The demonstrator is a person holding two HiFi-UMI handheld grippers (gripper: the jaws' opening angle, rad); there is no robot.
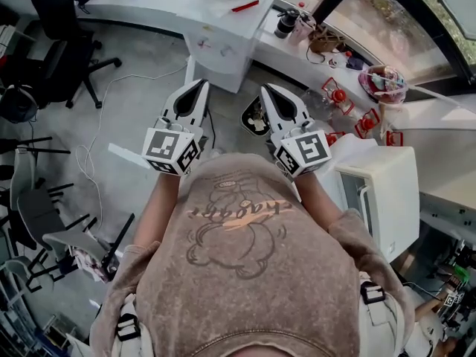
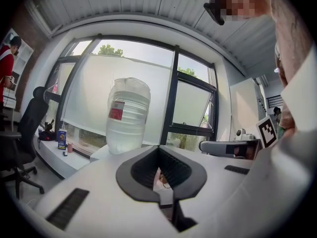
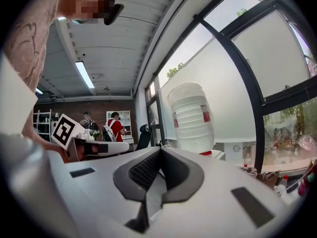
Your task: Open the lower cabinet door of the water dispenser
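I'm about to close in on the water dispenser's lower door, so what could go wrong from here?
Both the left claw and right claw are shut and empty, short of the water dispenser; arriving like this, they may bump it rather than grip. A loose cable lies on the floor near your path, a possible snag. The big bottle sits on top, so a hard pull might rock it.

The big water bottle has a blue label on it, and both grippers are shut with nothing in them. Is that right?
Not quite. The label on the water bottle is red, not blue; the left gripper view shows it. The rest stands: the left gripper and the right gripper are both shut with nothing in them.
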